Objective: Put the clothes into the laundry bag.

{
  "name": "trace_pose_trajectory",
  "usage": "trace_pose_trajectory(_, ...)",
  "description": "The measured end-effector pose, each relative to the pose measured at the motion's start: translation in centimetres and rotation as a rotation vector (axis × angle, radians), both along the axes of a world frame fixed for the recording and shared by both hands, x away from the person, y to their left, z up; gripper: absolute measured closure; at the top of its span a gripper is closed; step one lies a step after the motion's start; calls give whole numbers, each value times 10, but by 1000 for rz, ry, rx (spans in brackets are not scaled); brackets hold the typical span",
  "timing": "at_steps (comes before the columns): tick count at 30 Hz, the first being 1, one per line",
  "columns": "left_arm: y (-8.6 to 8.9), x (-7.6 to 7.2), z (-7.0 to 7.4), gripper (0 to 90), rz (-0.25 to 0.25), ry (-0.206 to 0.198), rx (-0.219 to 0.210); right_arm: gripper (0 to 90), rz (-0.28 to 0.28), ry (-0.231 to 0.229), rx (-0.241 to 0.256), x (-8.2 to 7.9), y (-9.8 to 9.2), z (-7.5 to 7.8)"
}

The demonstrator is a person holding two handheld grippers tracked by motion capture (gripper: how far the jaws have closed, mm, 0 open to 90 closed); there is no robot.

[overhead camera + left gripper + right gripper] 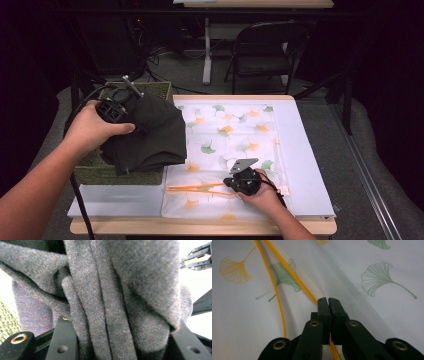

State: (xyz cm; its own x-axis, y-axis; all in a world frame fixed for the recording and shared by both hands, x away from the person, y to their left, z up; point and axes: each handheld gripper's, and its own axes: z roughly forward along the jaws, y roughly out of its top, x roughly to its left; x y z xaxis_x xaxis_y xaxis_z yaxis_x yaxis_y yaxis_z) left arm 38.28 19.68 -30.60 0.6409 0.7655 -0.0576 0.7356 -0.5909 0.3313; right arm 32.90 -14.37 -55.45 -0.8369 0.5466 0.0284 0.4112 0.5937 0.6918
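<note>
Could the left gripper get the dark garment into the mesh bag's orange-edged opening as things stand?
Probably yes: the left gripper holds the dark garment beside the mesh bag, and the right gripper pinches the orange-edged opening.

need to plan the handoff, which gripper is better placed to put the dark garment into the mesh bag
Left. The left gripper already grips the dark garment; the right gripper is shut on the mesh bag edge.

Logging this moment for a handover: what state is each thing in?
Dark garment: folded, lifted over the basket.
Left gripper: shut on the garment.
Right gripper: shut on the bag's orange edge.
Mesh bag: flat on the table, mouth parted.
Basket: upright.
</note>
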Motion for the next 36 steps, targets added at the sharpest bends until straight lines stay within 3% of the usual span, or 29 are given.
trace_pose_trajectory(7, -3, 0, -1, 538, -6, 0, -1, 884, -29, -6, 48, 12, -7, 12)
trace_pose_trajectory(15, -7, -4, -2, 537, -13, -5, -7, 885, -40, -2, 45, 29, -8, 18)
trace_pose_trajectory(20, -9, -8, -1, 537, -33, -9, -5, 886, -67, 8, 68, 39, -10, 22)
trace_pose_trajectory(25, -12, -12, -3, 537, -51, -9, -12, 886, -71, 20, 52, 48, -7, 30)
trace_pose_trajectory(29, -12, -13, -6, 538, -62, -11, -21, 887, -51, 13, 13, 56, -3, 39)
trace_pose_trajectory(36, -14, -15, -7, 537, -70, -6, -18, 887, -56, 27, 11, 72, -3, 51)
